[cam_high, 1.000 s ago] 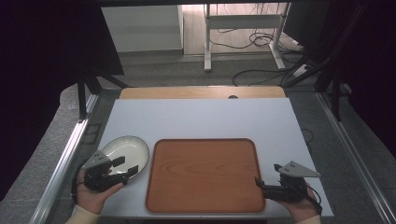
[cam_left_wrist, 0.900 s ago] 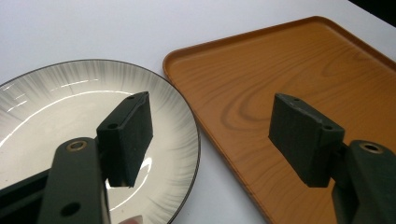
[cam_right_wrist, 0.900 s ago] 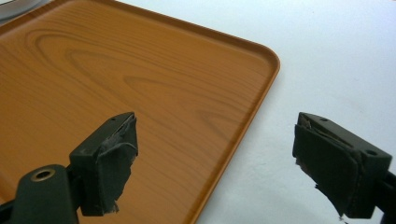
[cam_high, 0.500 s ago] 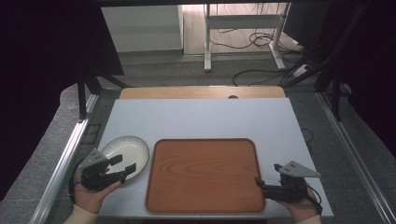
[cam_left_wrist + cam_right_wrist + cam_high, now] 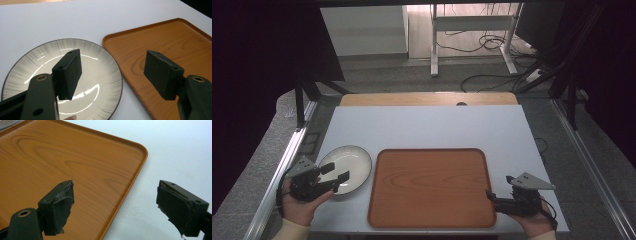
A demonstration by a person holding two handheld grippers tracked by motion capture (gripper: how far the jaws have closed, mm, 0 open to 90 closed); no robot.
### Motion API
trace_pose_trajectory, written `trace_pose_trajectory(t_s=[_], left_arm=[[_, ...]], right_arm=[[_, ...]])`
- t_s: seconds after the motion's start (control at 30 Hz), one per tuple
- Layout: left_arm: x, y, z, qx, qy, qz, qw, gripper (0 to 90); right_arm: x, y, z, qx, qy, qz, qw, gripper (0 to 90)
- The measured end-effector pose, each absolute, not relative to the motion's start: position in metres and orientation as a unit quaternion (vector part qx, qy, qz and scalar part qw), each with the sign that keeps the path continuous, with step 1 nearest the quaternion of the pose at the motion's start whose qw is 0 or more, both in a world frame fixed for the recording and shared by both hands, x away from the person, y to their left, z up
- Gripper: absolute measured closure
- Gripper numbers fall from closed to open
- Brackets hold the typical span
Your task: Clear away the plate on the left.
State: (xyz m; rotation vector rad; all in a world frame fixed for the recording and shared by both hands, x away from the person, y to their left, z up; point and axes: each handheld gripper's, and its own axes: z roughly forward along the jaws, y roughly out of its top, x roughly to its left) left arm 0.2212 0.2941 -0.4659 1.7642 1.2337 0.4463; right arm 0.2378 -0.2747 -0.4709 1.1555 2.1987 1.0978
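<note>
Your left gripper point(image 5: 112, 75) has its fingers wide, straddling the near rim of the white plate point(image 5: 100, 72). Your right gripper point(image 5: 115, 206) is wide too, straddling the wooden tray point(image 5: 75, 165) edge. Both things lie on the white bench point(image 5: 427, 125).

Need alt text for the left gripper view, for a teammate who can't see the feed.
The left gripper, jaws open, hangs over the right rim of a white plate with a dark edge. A wooden tray lies beside the plate on the white table.
</note>
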Motion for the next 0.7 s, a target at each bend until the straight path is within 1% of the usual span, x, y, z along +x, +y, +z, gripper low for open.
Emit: trace_pose_trajectory(t_s=[0.7], left_arm=[[0.231, 0.323, -0.476, 0.7, 0.536, 0.192, 0.431, 30.4]], right_arm=[[0.238, -0.275, -0.471, 0.417, 0.792, 0.393, 0.213, 15.0]])
